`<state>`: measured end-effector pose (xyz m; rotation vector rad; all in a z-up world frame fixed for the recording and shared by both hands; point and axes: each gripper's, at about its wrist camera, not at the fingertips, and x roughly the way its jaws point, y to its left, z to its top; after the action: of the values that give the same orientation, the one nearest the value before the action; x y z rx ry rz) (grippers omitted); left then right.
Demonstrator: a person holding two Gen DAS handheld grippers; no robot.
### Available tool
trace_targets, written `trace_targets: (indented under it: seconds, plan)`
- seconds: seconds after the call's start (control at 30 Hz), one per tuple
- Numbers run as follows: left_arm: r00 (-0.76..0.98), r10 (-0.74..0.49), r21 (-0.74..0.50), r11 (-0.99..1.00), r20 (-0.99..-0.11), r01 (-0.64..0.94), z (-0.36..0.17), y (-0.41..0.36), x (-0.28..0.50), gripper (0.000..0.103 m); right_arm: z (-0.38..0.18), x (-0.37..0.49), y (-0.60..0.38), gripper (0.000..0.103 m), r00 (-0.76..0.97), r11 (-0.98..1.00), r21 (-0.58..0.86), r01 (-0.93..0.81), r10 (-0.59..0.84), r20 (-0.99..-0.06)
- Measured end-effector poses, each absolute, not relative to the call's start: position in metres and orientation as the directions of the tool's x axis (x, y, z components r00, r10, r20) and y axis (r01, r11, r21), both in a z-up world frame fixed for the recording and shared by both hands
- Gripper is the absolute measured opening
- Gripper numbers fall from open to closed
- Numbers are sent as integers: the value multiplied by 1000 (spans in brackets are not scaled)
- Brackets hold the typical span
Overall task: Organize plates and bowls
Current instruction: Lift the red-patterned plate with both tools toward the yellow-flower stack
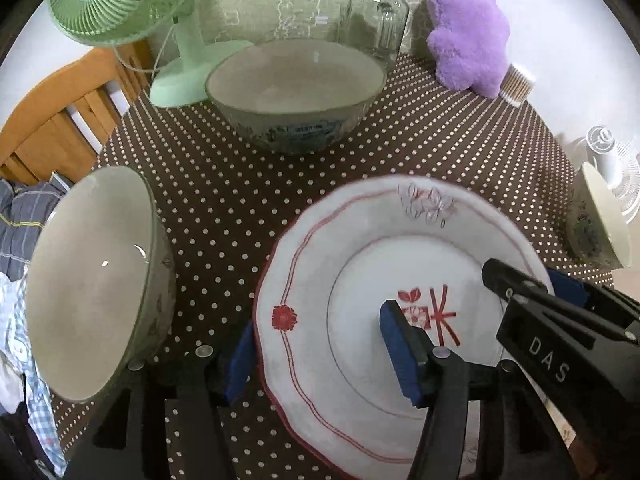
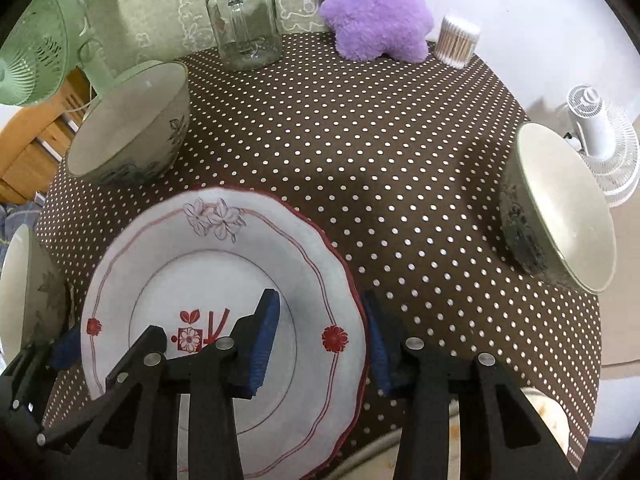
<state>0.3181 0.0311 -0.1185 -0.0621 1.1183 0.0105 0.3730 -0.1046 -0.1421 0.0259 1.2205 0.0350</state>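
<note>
- The left gripper (image 1: pixel 324 354) had its jaws spread astride the left rim of the plate (image 1: pixel 360 248).
- The right gripper (image 2: pixel 322 344) likewise straddled the right rim, jaws apart.
- The plate sat over the dotted tablecloth (image 2: pixel 360 140), three bowls (image 1: pixel 296 92) around it.

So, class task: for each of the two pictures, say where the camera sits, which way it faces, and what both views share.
Left wrist: rides on the left gripper, facing forward over the plate toward a bowl and green fan; the right gripper shows too.
Right wrist: rides on the right gripper, facing forward across the dotted tablecloth toward the jar; the left gripper shows at the plate's left.
Shared: plate, jar, purple plush.
</note>
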Motion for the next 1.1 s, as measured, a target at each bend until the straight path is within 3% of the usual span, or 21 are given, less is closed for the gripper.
trace_targets:
  seconds: [1.1]
  plan:
    - [503,-124,-50,986,-856,158,-48,30,220,60,-50,239,-117,45,435,986,22,162,-51,-899]
